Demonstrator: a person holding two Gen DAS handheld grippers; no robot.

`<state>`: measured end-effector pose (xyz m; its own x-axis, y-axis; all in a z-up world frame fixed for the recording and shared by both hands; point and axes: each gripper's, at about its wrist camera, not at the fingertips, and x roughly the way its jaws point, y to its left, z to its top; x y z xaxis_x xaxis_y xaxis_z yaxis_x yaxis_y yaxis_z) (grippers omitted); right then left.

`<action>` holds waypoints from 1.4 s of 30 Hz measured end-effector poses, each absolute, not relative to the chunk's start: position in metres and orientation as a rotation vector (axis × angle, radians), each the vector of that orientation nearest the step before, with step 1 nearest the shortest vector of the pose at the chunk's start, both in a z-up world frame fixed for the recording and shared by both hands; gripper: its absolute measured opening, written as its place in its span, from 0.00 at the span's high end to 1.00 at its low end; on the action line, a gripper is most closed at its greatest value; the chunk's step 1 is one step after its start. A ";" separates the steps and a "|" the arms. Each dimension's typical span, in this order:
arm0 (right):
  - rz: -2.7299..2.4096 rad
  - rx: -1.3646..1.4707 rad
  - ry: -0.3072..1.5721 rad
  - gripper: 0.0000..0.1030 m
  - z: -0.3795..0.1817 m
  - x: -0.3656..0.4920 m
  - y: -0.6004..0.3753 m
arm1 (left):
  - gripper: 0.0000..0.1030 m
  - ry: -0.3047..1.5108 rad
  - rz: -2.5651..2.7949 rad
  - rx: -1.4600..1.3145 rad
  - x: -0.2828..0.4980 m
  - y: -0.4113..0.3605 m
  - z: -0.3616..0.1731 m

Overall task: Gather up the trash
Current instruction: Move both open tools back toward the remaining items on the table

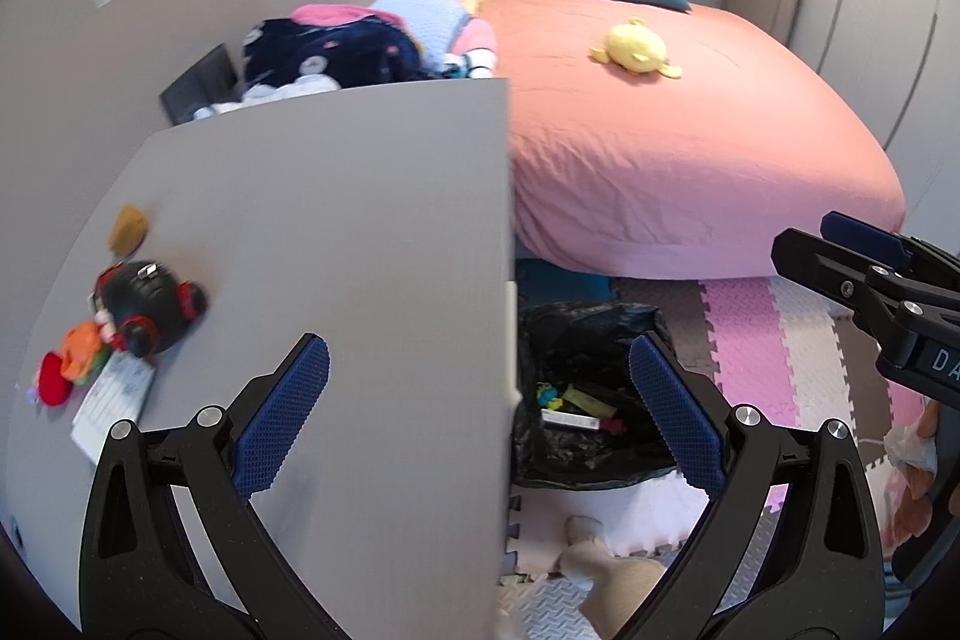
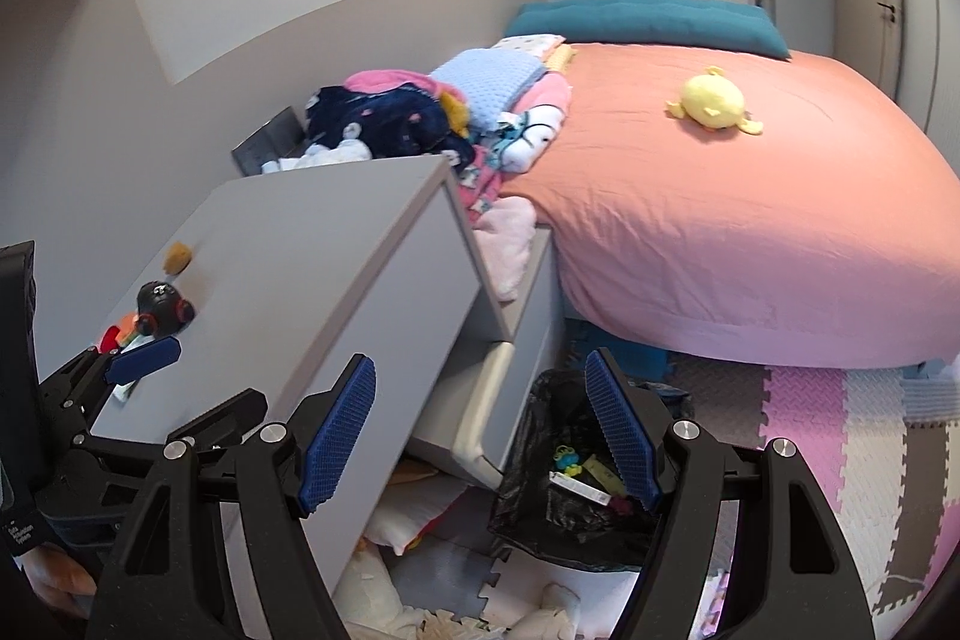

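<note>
A black trash bag (image 1: 576, 340) stands open on the floor beside a grey dresser (image 1: 336, 220); it also shows in the right wrist view (image 2: 540, 472). Inside lie a white tube, a yellow wrapper and small colourful bits (image 2: 576, 472). My left gripper (image 1: 480, 418) is open and empty, held over the dresser's right edge and the bag. My right gripper (image 2: 480, 436) is open and empty above the bag and the dresser's drawers. On the dresser top lie a brown crumpled lump (image 1: 127, 227), a paper slip (image 1: 114, 400) and toys (image 1: 144, 304).
A bed with a pink cover (image 1: 660, 148) fills the right, with a yellow plush (image 1: 636, 49) and a pile of clothes (image 1: 336, 46) on it. Foam puzzle mats (image 2: 828, 436) cover the floor. Dresser drawers (image 2: 510, 352) stand pulled out. Soft items lie on the floor below.
</note>
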<state>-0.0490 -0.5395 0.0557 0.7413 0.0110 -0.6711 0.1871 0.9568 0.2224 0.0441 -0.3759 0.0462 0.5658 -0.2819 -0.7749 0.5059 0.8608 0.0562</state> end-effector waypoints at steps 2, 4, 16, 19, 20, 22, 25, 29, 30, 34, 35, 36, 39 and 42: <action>-0.081 0.273 0.737 0.29 0.056 -0.043 -0.529 | 0.06 0.853 -0.454 0.274 0.046 -0.365 0.047; -0.063 0.262 0.742 0.29 0.056 -0.038 -0.518 | 0.06 0.859 -0.435 0.263 0.048 -0.353 0.046; 0.051 0.221 0.756 0.29 0.057 -0.009 -0.456 | 0.06 0.850 -0.345 0.234 0.056 -0.293 0.052; 0.080 0.215 0.761 0.29 0.056 -0.002 -0.441 | 0.06 0.848 -0.315 0.232 0.059 -0.275 0.052; 0.086 0.212 0.764 0.29 0.056 0.000 -0.438 | 0.06 0.848 -0.307 0.231 0.060 -0.270 0.052; 0.098 0.204 0.770 0.29 0.055 0.004 -0.430 | 0.06 0.849 -0.288 0.223 0.062 -0.258 0.051; 0.114 0.192 0.778 0.29 0.053 0.010 -0.419 | 0.06 0.857 -0.268 0.207 0.066 -0.243 0.049; 0.131 0.181 0.783 0.29 0.053 0.016 -0.407 | 0.06 0.874 -0.244 0.194 0.073 -0.228 0.044; 0.135 0.178 0.784 0.29 0.053 0.017 -0.404 | 0.06 0.879 -0.240 0.192 0.075 -0.224 0.043; 0.150 0.173 0.788 0.29 0.051 0.023 -0.394 | 0.06 0.892 -0.230 0.193 0.084 -0.214 0.036; 0.156 0.173 0.788 0.29 0.051 0.025 -0.392 | 0.06 0.895 -0.228 0.196 0.086 -0.212 0.035; 0.163 0.173 0.786 0.29 0.051 0.026 -0.390 | 0.06 0.900 -0.224 0.201 0.089 -0.209 0.032; 0.187 0.165 0.778 0.29 0.052 0.030 -0.382 | 0.06 0.910 -0.222 0.209 0.098 -0.204 0.027; 0.199 0.160 0.780 0.29 0.053 0.035 -0.375 | 0.06 0.921 -0.225 0.214 0.105 -0.199 0.023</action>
